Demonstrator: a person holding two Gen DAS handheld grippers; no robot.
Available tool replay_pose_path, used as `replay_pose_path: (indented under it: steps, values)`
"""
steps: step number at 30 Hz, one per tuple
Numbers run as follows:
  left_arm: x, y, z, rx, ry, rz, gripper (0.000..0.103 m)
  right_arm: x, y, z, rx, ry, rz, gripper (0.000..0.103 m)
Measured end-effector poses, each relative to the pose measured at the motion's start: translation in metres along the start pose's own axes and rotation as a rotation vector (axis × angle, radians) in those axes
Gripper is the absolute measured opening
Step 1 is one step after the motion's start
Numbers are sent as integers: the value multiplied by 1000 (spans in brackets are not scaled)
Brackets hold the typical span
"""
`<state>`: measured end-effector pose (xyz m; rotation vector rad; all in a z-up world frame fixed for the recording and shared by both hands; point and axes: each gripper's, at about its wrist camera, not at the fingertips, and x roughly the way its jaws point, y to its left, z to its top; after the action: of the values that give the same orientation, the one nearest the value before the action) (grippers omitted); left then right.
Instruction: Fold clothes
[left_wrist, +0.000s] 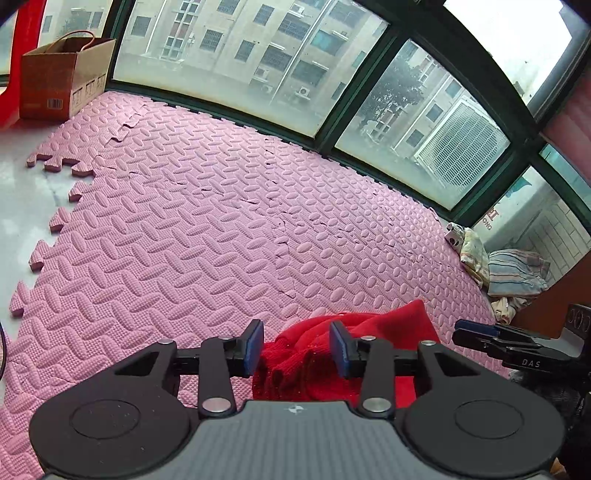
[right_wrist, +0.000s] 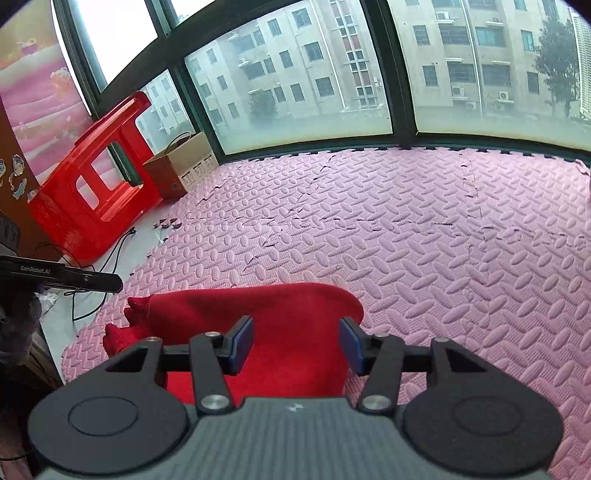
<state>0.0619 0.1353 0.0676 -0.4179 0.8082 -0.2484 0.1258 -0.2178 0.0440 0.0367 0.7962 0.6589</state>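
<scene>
Left wrist view, red garment (left_wrist: 343, 354) bunched under spread left tongs (left_wrist: 297, 345)

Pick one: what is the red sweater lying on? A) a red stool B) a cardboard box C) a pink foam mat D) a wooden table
C: the red sweater lies bunched on the pink foam mat, under both open tongs.

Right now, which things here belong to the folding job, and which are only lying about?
For the job: red garment, pink foam mat under it, open left gripper, open right gripper.

Lying about: cardboard box, red plastic stool, pile of striped cloth, black cable.
</scene>
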Motion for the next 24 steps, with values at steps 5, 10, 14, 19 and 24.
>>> replay_pose_path:
  steps: [5,10,14,19,24]
  values:
    - [-9,-38,-7,41,-14,-132,34,31,9,14,-31,14,-39,41]
    - [30,-45,-9,29,59,-144,28,53,9,12,2,29,-59,38]
    - [57,-26,-7,-14,95,-102,20,67,12,4,7,33,-101,37]
    - [65,-4,-9,-70,108,-105,18,74,20,2,-53,23,-136,37]
    - [64,-6,-8,-55,113,-106,18,43,48,8,-144,-9,-40,37]
